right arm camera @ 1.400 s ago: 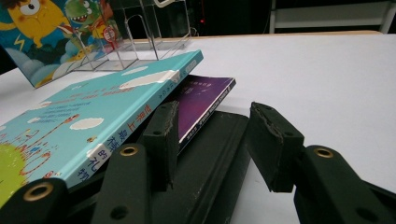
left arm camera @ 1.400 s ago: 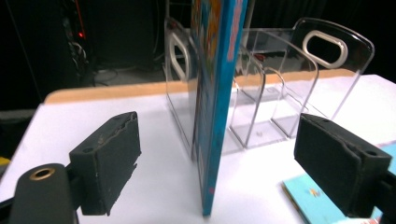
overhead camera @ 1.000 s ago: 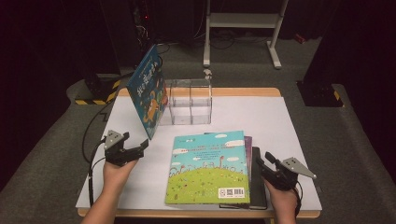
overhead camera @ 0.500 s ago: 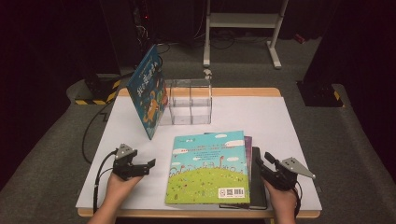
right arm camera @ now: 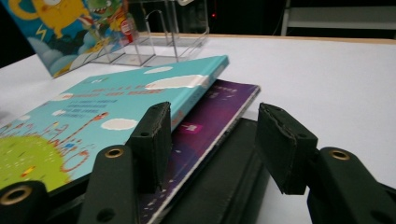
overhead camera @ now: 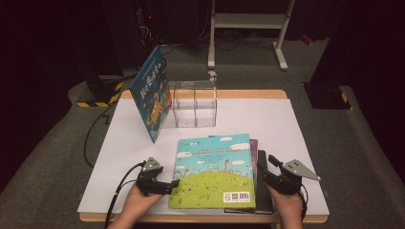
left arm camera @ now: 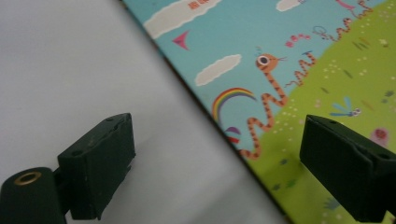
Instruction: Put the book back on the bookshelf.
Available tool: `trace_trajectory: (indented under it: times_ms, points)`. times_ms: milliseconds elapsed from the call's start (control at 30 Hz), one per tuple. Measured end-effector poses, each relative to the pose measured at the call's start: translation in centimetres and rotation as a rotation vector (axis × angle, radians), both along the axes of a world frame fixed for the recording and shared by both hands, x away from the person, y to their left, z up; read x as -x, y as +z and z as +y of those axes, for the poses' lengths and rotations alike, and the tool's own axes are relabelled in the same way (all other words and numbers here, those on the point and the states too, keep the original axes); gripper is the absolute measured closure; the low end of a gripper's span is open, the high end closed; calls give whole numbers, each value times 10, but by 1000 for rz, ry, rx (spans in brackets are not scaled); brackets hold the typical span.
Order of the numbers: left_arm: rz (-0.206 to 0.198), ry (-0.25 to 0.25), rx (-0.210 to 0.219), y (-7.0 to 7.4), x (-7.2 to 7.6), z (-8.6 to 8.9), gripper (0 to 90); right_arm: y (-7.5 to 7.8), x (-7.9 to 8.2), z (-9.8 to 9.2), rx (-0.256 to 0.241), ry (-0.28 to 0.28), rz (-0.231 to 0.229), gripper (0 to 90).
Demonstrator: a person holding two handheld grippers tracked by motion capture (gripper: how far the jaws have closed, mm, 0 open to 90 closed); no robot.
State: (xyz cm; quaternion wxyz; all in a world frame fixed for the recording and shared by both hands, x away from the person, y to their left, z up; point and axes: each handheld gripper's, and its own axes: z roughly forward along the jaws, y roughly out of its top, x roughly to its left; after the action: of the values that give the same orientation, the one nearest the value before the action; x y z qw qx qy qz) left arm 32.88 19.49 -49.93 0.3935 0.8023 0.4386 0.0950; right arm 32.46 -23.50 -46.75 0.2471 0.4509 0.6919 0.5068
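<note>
High view: left gripper (overhead camera: 173, 184) spread at picture book (overhead camera: 215, 171) edge, right gripper (overhead camera: 261, 170) spread beside stack; lower books mostly covered.

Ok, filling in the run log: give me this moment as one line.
left gripper: open, at top book's left edge | right gripper: open, at stack's right side | third book: leaning on clear rack

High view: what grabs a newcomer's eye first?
The bright picture book with sky and green hill, topmost of a stack at the near table edge, flanked by the left gripper and right gripper, both open. Behind it, a blue book leans tilted against a clear acrylic organizer.
</note>
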Motion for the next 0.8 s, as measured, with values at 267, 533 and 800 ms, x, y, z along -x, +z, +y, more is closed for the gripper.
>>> trace_trajectory:
  times_ms: [267,533,800]
  points:
    - [17,-4,37,1,-6,-12,109,6,4,19,32,78,35,399]
    - [44,-25,79,0,-9,-23,101,6,4,29,37,125,73,359]
    - [54,-17,85,-2,-12,-25,51,7,3,36,53,144,101,304]
